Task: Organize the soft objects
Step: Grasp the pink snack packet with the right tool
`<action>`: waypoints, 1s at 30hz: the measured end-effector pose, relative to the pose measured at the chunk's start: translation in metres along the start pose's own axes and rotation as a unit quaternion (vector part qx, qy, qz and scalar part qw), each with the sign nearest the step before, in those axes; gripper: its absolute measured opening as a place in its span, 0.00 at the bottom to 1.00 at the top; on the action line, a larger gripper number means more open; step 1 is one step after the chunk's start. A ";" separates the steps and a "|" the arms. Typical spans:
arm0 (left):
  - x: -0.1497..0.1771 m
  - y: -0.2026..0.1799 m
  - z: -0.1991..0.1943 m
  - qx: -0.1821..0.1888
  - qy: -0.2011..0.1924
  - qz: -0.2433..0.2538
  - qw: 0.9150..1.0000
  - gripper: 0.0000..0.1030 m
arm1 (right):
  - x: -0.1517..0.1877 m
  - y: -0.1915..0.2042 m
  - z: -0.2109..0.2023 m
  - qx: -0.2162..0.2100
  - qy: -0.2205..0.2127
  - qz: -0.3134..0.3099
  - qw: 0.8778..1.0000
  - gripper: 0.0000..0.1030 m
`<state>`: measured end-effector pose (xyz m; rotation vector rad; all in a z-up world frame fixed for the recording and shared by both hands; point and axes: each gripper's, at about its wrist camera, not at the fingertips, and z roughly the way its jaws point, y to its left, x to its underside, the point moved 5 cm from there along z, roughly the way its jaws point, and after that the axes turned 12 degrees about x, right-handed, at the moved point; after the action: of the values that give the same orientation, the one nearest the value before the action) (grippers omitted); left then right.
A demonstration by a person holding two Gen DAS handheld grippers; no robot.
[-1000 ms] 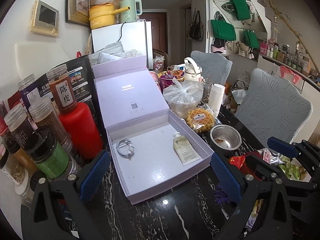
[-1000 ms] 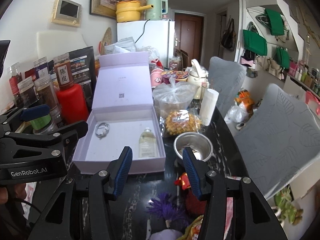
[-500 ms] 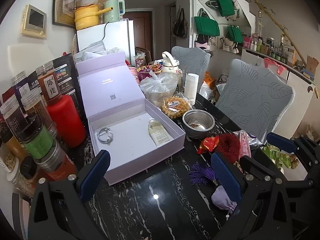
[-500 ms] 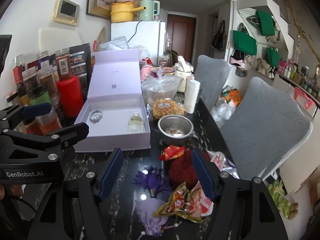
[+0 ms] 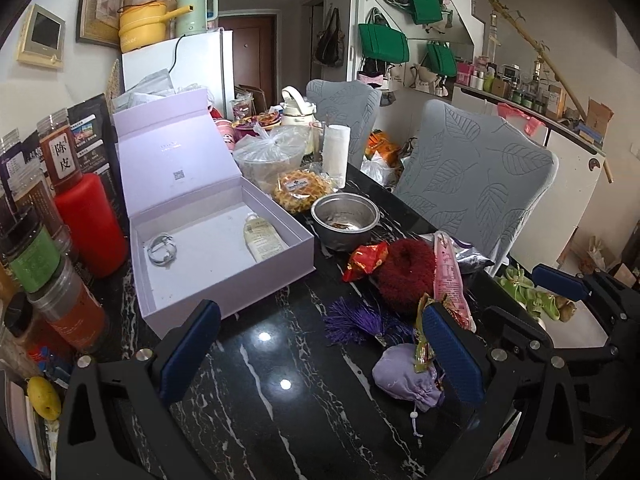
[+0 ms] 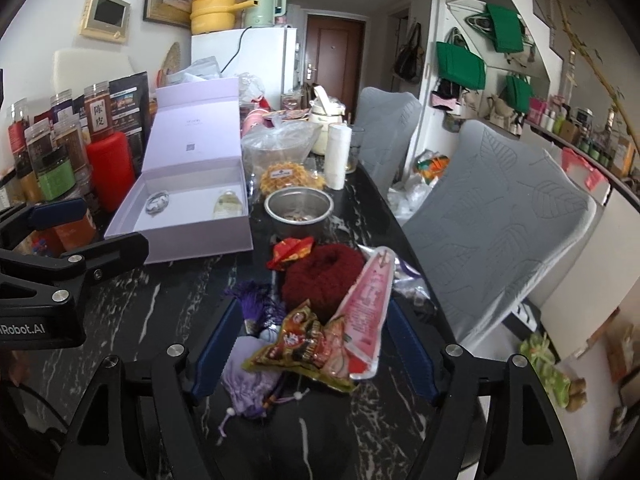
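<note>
A pile of soft things lies on the black marble table: a dark red fuzzy scrunchie (image 5: 406,274) (image 6: 322,276), a purple tassel (image 5: 358,320) (image 6: 256,304), a lilac drawstring pouch (image 5: 404,376) (image 6: 248,388), a red foil packet (image 5: 366,260) (image 6: 292,250), a pink sachet (image 6: 370,312) and a snack packet (image 6: 308,348). An open lilac box (image 5: 216,248) (image 6: 188,220) holds a cable and a small bottle. My left gripper (image 5: 320,356) is open and empty, between box and pile. My right gripper (image 6: 310,352) is open, its fingers on either side of the pile.
A steel bowl (image 5: 345,216) (image 6: 299,208) stands behind the pile. Jars and a red bottle (image 5: 90,224) line the left edge. Bagged food, a waffle pack (image 5: 300,190) and a paper roll crowd the far end. Grey chairs (image 5: 476,184) stand on the right.
Both grippers have pulled back toward the near end of the table. The box now looks farther off, and the pile of soft things has come into view between the right gripper's fingers.
</note>
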<state>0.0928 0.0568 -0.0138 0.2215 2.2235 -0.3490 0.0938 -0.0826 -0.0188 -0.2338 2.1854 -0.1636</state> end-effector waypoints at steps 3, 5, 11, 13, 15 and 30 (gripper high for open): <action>0.009 -0.005 0.008 0.011 0.011 -0.001 1.000 1.00 | 0.009 -0.008 0.001 0.006 0.008 0.005 1.000 0.73; 0.016 -0.010 0.014 0.022 0.019 0.000 1.000 1.00 | 0.015 -0.013 0.002 0.009 0.013 0.007 1.000 0.73; 0.033 -0.022 0.031 0.034 0.045 0.008 0.998 1.00 | 0.034 -0.023 0.009 0.012 0.031 0.012 0.999 0.73; 0.039 -0.027 0.037 0.039 0.053 0.008 0.998 1.00 | 0.040 -0.025 0.012 0.011 0.036 0.013 0.999 0.73; 0.044 -0.031 0.044 0.046 0.062 0.009 0.997 1.00 | 0.046 -0.028 0.015 0.010 0.042 0.013 0.999 0.73; 0.076 -0.058 0.095 0.072 0.122 0.039 0.989 1.00 | 0.075 -0.067 0.057 0.028 0.094 0.051 0.994 0.73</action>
<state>0.0996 -0.0258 -0.1199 0.4481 2.4237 -0.4610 0.1041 -0.1670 -0.0968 -0.0770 2.3709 -0.1957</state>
